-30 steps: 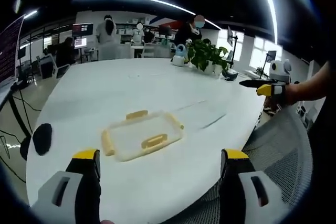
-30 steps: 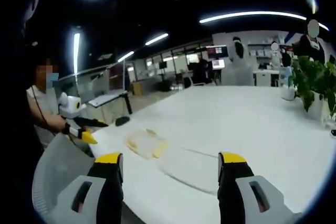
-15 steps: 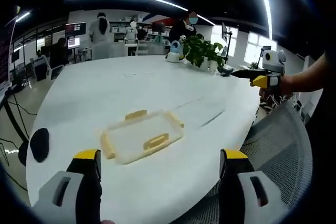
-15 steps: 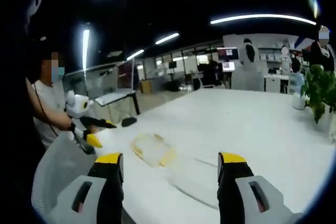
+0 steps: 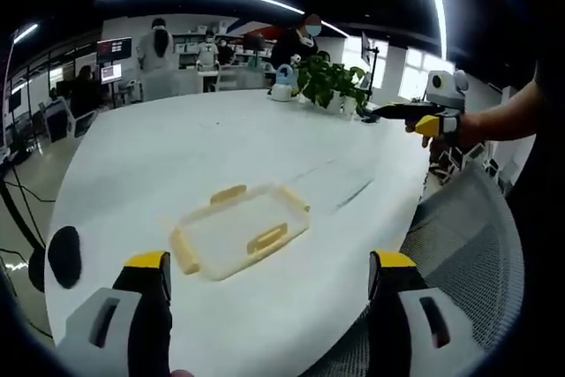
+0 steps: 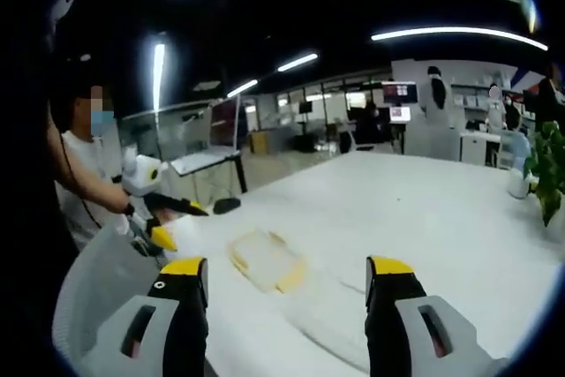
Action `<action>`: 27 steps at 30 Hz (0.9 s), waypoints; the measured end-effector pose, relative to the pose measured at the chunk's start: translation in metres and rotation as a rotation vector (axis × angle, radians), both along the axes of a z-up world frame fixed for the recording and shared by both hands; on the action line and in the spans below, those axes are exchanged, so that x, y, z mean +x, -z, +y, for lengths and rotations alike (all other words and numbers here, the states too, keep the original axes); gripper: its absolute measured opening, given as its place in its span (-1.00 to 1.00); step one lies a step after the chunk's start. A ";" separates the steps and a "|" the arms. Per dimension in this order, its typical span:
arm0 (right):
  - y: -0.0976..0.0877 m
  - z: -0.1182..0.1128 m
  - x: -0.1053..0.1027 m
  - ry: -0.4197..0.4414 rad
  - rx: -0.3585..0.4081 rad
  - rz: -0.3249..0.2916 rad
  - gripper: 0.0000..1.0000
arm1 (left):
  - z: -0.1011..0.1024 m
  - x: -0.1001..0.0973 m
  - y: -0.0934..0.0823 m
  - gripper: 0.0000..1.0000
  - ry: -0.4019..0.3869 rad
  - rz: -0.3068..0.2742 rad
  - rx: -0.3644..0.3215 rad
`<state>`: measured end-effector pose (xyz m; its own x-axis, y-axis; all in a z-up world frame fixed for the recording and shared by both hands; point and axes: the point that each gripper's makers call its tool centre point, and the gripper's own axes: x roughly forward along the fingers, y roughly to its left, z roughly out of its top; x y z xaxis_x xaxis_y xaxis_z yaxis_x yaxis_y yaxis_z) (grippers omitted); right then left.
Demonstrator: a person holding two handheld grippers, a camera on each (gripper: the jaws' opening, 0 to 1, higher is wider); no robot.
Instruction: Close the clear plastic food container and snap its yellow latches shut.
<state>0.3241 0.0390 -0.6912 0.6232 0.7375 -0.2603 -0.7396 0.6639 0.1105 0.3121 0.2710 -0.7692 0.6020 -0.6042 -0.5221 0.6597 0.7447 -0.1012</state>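
The clear plastic food container with yellow latches [image 5: 238, 229] is lying flat on the large white oval table [image 5: 212, 147]. The left gripper [image 5: 265, 275] is hovering short of it, jaws standing wide apart and empty; this view also catches a leafy green potted plant [image 5: 328, 86] beyond the container. The right gripper [image 6: 287, 282], jaws likewise spread, is facing the container [image 6: 267, 261] from another side, where a grey mesh chair [image 6: 97, 293] is sitting beside it.
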 end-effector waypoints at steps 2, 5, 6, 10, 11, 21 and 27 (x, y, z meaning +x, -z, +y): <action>0.001 0.004 0.002 -0.011 -0.004 0.002 0.46 | 0.002 0.002 0.001 0.88 0.006 0.005 0.000; 0.003 0.009 0.004 -0.022 -0.010 0.003 0.46 | 0.003 0.004 0.003 0.87 0.014 0.011 0.008; 0.003 0.011 0.005 -0.024 -0.014 0.000 0.47 | 0.003 0.004 0.003 0.87 0.015 0.013 0.008; 0.007 0.014 0.010 -0.033 -0.029 -0.002 0.49 | 0.004 0.006 0.006 0.87 0.022 0.022 0.011; 0.008 0.015 0.011 -0.036 -0.032 -0.003 0.49 | 0.004 0.007 0.006 0.87 0.023 0.023 0.011; 0.016 0.024 0.020 -0.072 -0.070 0.009 0.46 | 0.005 0.013 0.015 0.85 0.057 0.041 0.034; 0.020 0.029 0.029 -0.097 -0.084 0.012 0.45 | 0.008 0.016 0.023 0.82 0.091 0.057 0.067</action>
<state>0.3531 0.0678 -0.7109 0.5468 0.7691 -0.3310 -0.7995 0.5970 0.0665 0.3281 0.2791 -0.7921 0.5142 -0.6178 -0.5949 0.7197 0.6881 -0.0925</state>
